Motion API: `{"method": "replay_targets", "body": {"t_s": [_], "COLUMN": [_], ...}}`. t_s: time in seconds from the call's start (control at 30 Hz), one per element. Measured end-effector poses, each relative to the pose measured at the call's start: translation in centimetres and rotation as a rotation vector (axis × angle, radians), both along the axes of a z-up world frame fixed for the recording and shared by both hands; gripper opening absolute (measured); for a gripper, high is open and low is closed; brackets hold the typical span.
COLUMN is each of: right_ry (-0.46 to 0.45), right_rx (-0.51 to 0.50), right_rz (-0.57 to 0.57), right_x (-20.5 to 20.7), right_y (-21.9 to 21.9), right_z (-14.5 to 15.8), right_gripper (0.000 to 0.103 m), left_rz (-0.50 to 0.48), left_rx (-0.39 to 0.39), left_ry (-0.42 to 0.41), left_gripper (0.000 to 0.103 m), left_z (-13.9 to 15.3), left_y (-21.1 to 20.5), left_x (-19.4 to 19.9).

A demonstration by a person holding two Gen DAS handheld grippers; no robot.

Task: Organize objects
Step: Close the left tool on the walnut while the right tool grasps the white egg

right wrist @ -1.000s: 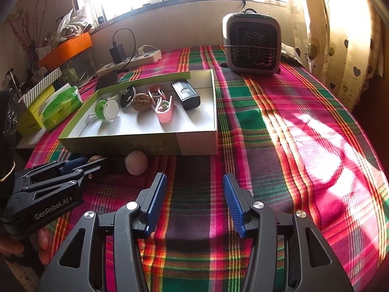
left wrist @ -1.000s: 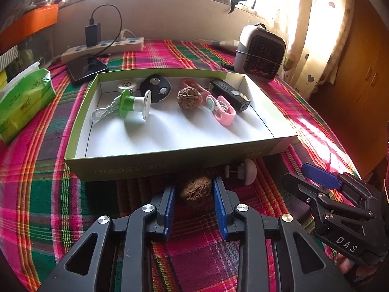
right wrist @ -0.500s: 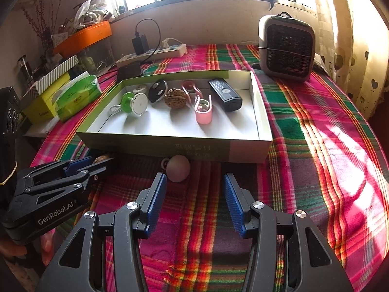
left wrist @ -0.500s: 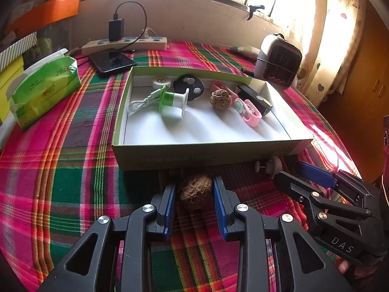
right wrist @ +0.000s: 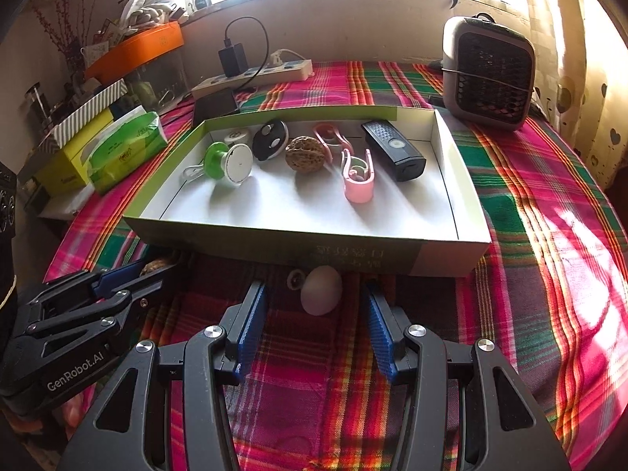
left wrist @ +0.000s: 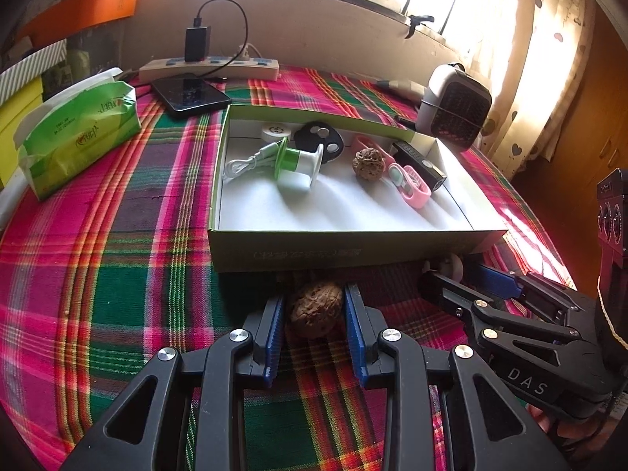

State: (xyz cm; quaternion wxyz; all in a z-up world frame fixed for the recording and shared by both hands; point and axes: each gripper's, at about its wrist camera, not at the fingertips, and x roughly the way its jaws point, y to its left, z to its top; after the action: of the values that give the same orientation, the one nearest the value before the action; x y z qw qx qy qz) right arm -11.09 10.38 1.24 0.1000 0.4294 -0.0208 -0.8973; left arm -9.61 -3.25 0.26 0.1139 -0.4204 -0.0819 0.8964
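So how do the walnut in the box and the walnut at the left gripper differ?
The boxed walnut lies inside the box; the outside walnut sits on the tablecloth, before the box's front wall. The boxed one is untouched; the outside one sits between the left gripper pads. Both are brown, wrinkled.

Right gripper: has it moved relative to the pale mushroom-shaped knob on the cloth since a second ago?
Yes. The right gripper has swung left and closer: the pale knob, earlier left of its fingers, now sits centred just ahead of them, in front of the box.
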Motion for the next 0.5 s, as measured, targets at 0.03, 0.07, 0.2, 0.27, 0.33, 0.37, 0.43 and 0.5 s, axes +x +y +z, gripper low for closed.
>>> {"method": "replay_targets", "body": {"t_s": [0.03, 0.07, 0.2, 0.27, 0.33, 0.37, 0.43, 0.5], "right_ry": [0.001, 0.001, 0.003, 0.002, 0.003, 0.003, 0.003, 0.003], "right_rx": [-0.002, -0.004, 0.004, -0.001, 0.001, 0.006, 0.008, 0.009], "right_rz": [0.0, 0.0, -0.006, -0.015, -0.018, -0.022, -0.025, -0.026], "right_x": [-0.03, -0.07, -0.15, -0.19, -0.24, -0.23, -0.26, -0.25], "right_y": [-0.02, -0.04, -0.13, -0.06, -0.13, -0.16, -0.23, -0.23], "right_z": [-0.01, -0.01, -0.03, -0.04, -0.04, -0.04, -0.03, -0.04], "right_gripper": [0.05, 0.05, 0.05, 0.05, 0.049, 0.047, 0.043, 0.043], "left_rz": [-0.001, -0.001, -0.001, -0.002, -0.002, -0.002, -0.002, -0.002], "left_rx": [0.002, 0.003, 0.006, 0.011, 0.013, 0.012, 0.014, 0.013], "left_ry": [0.0, 0.0, 0.0, -0.001, -0.001, -0.001, -0.001, -0.001], "left_gripper": [0.027, 0.027, 0.027, 0.027, 0.027, 0.027, 0.027, 0.027], "left_z": [-0.01, -0.01, -0.01, -0.03, -0.03, -0.04, -0.04, -0.06], "left_y": [-0.02, -0.01, -0.03, -0.04, -0.06, -0.07, -0.08, -0.11], "left_x": [0.01, -0.01, -0.02, -0.02, -0.01, -0.01, -0.01, 0.0]}}
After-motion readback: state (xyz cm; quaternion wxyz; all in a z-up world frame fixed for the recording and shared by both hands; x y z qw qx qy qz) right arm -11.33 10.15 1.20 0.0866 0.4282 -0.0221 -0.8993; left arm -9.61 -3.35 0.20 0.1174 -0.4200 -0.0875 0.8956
